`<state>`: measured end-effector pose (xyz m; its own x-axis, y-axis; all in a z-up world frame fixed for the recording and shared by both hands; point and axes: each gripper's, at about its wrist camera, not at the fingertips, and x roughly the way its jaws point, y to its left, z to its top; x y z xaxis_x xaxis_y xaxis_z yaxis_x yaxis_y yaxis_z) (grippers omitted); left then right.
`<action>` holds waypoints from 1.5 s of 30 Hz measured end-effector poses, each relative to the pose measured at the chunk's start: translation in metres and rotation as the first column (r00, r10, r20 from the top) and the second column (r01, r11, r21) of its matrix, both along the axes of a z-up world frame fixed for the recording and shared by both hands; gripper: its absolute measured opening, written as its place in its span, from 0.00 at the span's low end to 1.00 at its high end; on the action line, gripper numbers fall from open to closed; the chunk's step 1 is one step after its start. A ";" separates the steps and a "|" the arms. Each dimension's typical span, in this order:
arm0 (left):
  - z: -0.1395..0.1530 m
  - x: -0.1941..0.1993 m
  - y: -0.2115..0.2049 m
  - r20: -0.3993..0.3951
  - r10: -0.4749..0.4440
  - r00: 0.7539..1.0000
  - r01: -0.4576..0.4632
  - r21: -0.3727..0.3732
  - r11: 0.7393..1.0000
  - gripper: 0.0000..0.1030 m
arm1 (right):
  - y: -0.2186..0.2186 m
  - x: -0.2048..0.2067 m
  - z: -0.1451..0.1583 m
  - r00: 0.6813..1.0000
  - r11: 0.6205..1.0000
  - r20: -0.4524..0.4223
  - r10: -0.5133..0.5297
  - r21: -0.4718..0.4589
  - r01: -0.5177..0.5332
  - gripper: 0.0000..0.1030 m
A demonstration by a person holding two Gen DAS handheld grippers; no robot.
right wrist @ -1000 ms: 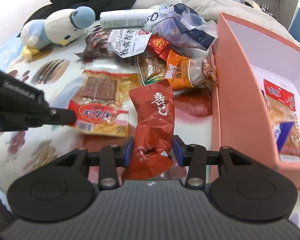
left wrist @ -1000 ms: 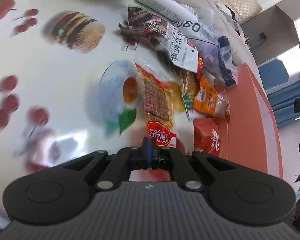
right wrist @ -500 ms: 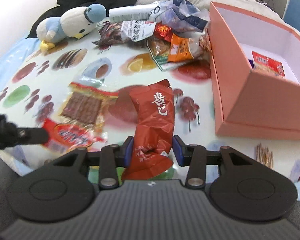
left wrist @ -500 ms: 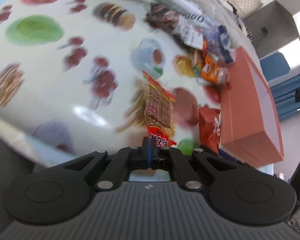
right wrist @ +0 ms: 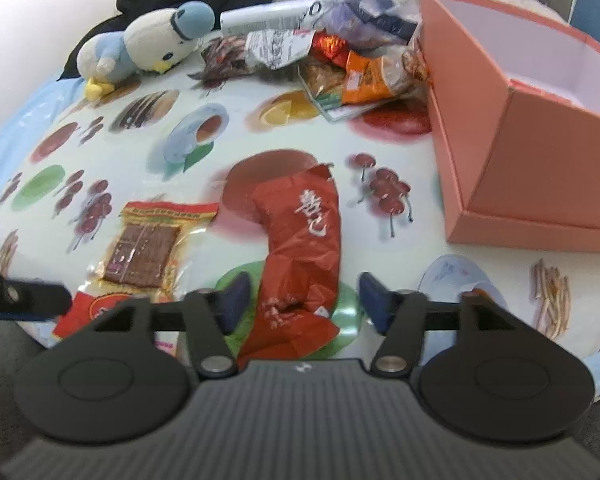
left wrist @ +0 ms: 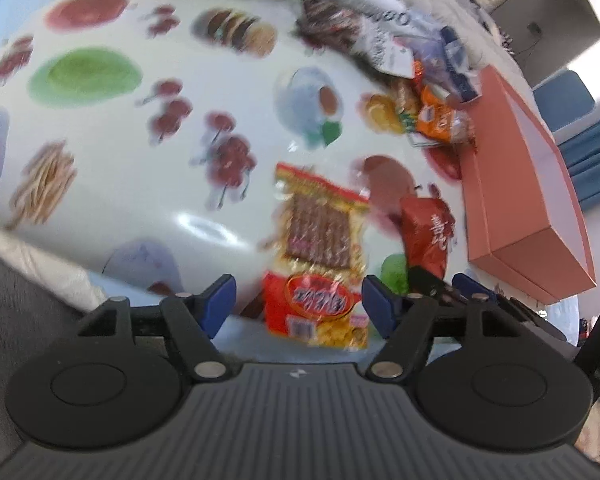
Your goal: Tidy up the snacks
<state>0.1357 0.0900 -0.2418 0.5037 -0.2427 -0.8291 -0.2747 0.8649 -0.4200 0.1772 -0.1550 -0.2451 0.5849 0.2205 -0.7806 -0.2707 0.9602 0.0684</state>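
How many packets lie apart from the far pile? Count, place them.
2. Red packet inside the opening right gripper; yellow packet inside the opening left gripper. Box may hide more.

The desk point(right wrist: 440, 280) is covered with a glossy cloth printed with food pictures. Near its front edge lie a yellow-and-red snack packet point(right wrist: 144, 248) on the left and a red snack bag point(right wrist: 304, 248) just to its right, apart. On the right stands an open pink box point(right wrist: 540, 168). At the far side lie a heap of snack bags point(right wrist: 340, 60) and a plush bird point(right wrist: 140, 46).
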 end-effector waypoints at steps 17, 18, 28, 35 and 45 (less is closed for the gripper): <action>-0.023 0.063 -0.052 -0.040 -0.205 0.978 0.209 0.207 0.956 0.82 | 0.001 0.004 -0.007 0.994 0.993 0.004 0.112 -0.049 -0.111 0.42; -0.023 0.065 -0.055 -0.038 -0.213 0.976 0.216 0.225 0.950 0.82 | -0.001 0.004 -0.006 0.994 0.993 0.001 0.106 -0.053 -0.105 0.41; -0.021 0.075 -0.073 -0.027 -0.247 0.969 0.241 0.342 0.908 0.95 | -0.015 0.006 -0.005 0.997 0.996 -0.006 0.073 -0.046 -0.073 0.41; -0.033 0.088 -0.084 -0.066 -0.298 0.952 0.301 0.362 0.882 0.96 | -0.021 0.009 -0.007 0.998 0.997 -0.006 0.066 -0.034 -0.067 0.41; -0.045 0.087 -0.087 -0.077 -0.281 0.957 0.287 0.407 0.867 0.79 | -0.024 0.009 -0.007 0.999 0.998 -0.005 0.054 -0.039 -0.054 0.41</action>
<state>0.2224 0.0027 -0.2868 0.4520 -0.0104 -0.8920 0.0057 0.9999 -0.0087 0.1861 -0.1791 -0.2523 0.5697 0.2210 -0.7916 -0.3218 0.9463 0.0326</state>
